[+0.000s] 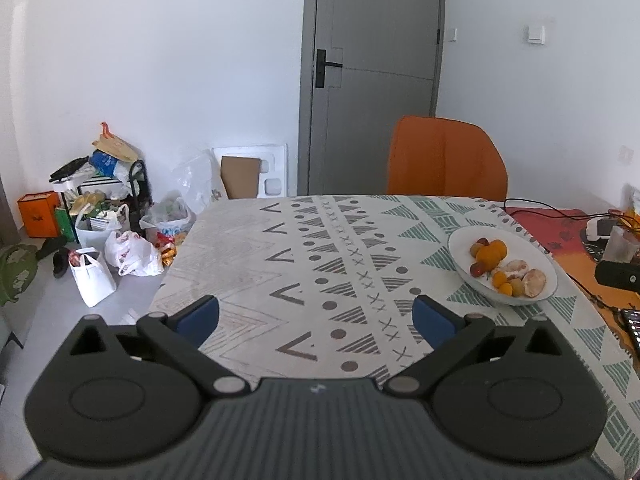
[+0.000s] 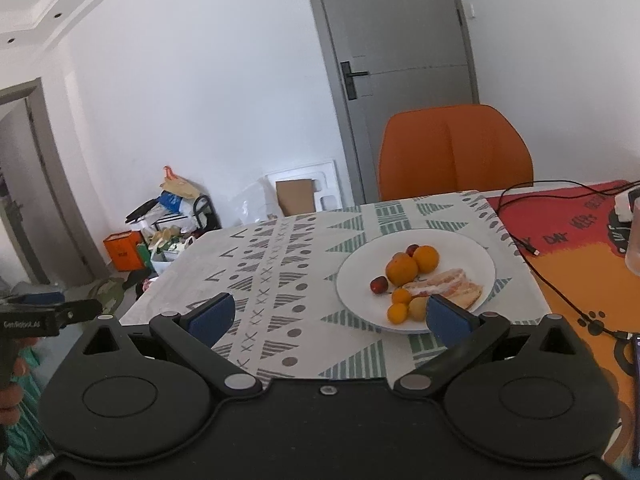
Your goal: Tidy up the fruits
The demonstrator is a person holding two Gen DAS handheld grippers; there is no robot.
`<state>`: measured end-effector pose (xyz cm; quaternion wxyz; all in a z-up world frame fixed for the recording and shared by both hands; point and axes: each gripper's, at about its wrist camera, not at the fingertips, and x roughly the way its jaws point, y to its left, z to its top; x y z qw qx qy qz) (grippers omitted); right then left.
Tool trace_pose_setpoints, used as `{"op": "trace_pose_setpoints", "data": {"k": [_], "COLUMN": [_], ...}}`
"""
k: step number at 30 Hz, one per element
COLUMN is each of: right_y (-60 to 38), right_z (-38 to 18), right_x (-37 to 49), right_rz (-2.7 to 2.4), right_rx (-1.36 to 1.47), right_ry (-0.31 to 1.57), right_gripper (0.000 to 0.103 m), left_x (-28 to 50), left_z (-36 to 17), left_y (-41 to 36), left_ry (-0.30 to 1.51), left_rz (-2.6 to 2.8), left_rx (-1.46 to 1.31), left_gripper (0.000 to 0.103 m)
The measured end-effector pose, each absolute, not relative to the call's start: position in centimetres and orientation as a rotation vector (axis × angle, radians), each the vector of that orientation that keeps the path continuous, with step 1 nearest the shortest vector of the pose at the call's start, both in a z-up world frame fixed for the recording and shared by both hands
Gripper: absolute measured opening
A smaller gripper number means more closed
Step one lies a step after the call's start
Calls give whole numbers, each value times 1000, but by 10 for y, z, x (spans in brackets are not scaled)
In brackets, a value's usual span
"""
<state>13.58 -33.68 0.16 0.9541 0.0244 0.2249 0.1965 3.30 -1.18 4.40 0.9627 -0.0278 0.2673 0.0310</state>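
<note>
Both grippers are hovering above the bench (image 1: 248, 248), jaws spread wide, nothing between them. Left gripper (image 1: 316, 316) is pointing at bare patterned cloth; right gripper (image 2: 330, 314) is pointing toward the near rim of the white plate (image 2: 472, 256).

All the fruit is sitting on that plate: two oranges (image 2: 402, 270) touching, small yellow-orange fruits (image 2: 398, 314) near the front, two red ones (image 2: 379, 285), peeled segments (image 2: 444, 286) at the right. Kinds of the small fruit are hard to tell at this size.

No fruit is lying loose on the cloth. Scene fits either fruit gathered and grippers drawing off, or fruit waiting to be sorted off the plate; no step is settled here.
</note>
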Motion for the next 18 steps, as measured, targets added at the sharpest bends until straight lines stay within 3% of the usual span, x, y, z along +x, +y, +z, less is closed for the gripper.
{"op": "trace_pose_setpoints", "data": {"k": [18], "right_y": [-326], "right_z": [-7], "right_x": [136], "right_rz": [433], "right_rx": [31], "right_ry": [487], "right_gripper": [103], "left_x": [30], "left_z": [38], "left_y": [0], "left_ry": [551], "left_rz": [67], "left_rx": [-75], "left_gripper": [102]}}
